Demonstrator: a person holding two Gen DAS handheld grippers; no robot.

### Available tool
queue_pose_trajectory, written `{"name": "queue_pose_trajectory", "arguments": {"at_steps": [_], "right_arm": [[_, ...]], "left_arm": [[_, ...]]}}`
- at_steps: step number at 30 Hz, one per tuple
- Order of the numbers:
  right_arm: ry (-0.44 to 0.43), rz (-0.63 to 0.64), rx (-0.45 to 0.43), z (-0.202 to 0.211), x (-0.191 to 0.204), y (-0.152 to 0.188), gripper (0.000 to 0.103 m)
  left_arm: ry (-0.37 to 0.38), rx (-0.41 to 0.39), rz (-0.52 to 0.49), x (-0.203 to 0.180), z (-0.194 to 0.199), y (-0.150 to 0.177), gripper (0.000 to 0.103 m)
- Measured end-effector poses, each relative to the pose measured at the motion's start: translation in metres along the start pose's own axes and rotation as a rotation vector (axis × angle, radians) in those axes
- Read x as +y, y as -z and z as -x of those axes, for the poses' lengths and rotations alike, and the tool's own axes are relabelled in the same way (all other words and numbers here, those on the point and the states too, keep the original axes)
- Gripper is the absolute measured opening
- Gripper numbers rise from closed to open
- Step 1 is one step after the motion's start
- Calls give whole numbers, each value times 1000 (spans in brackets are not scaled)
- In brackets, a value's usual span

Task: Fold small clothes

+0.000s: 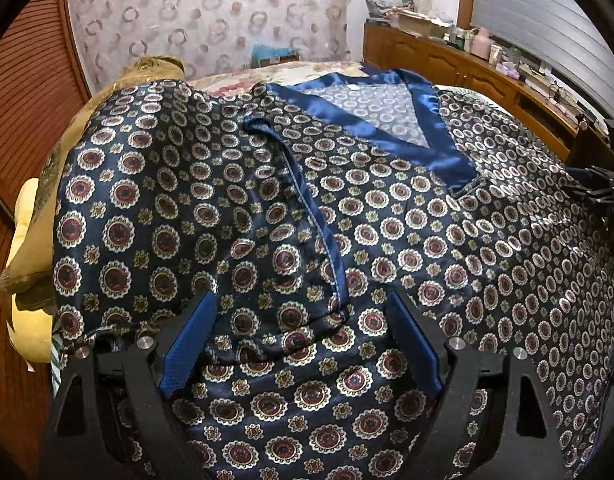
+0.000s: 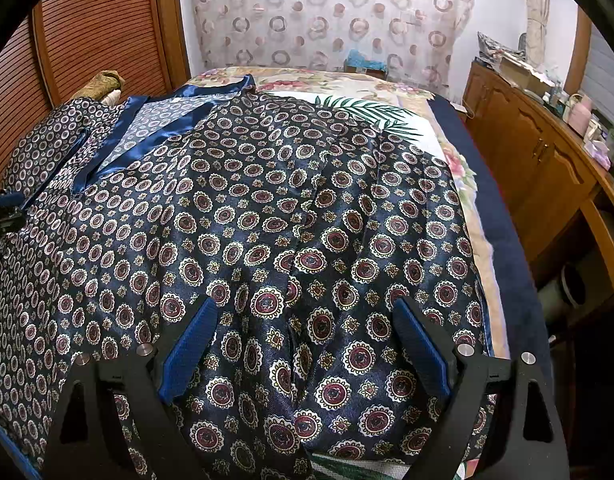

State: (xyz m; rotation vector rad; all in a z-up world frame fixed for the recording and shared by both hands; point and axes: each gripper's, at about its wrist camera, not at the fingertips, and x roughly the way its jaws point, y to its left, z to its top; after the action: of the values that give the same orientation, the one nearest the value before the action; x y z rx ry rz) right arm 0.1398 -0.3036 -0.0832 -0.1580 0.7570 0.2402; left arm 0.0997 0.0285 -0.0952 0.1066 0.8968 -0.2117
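Note:
A navy satin garment (image 1: 387, 216) with red and white medallions and a blue V-neck trim (image 1: 423, 136) lies spread on the bed. Its left sleeve, edged by a blue hem (image 1: 315, 216), is folded over the body. My left gripper (image 1: 301, 304) is open, its blue pads (image 1: 189, 344) spread over the sleeve's end. In the right wrist view the garment (image 2: 267, 220) fills the bed and my right gripper (image 2: 307, 312) is open over the folded right sleeve (image 2: 387, 240). The other gripper shows at each view's edge (image 1: 599, 188).
A yellow pillow (image 1: 27, 264) lies at the bed's left side by a wooden slatted wardrobe (image 1: 27, 100). A wooden dresser (image 2: 547, 168) with clutter runs along the right. A floral bedspread (image 2: 387, 84) and a patterned curtain (image 2: 327, 16) lie beyond.

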Motion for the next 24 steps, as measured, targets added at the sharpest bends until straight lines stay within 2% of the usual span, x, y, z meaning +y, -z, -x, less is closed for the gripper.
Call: {"name": "queue_pose_trajectory", "arguments": {"at_steps": [2, 4, 5, 6, 10, 16, 19, 24], "right_arm": [[0, 0, 0, 0, 0, 0, 90], [-4, -3, 0, 0, -1, 0, 90], [0, -7, -2, 1, -2, 0, 90], [12, -18, -18, 4, -4, 0, 90], [21, -73, -90, 22, -20, 5, 90], [73, -124, -101, 35, -58, 17, 87], [82, -156, -96, 37, -76, 26, 83], [97, -201, -73, 31, -97, 40, 69]], "left_arm": [[-1, 2, -5, 0, -1, 0, 87], [15, 11, -11, -1, -4, -2, 95], [21, 20, -21, -3, -6, -2, 102], [19, 27, -34, -6, -8, -3, 103], [24, 27, -29, -7, -8, -4, 103], [24, 26, -30, -7, -8, -4, 103], [23, 26, -31, -7, -9, -4, 103], [23, 26, -31, -7, -8, -4, 103]]}}
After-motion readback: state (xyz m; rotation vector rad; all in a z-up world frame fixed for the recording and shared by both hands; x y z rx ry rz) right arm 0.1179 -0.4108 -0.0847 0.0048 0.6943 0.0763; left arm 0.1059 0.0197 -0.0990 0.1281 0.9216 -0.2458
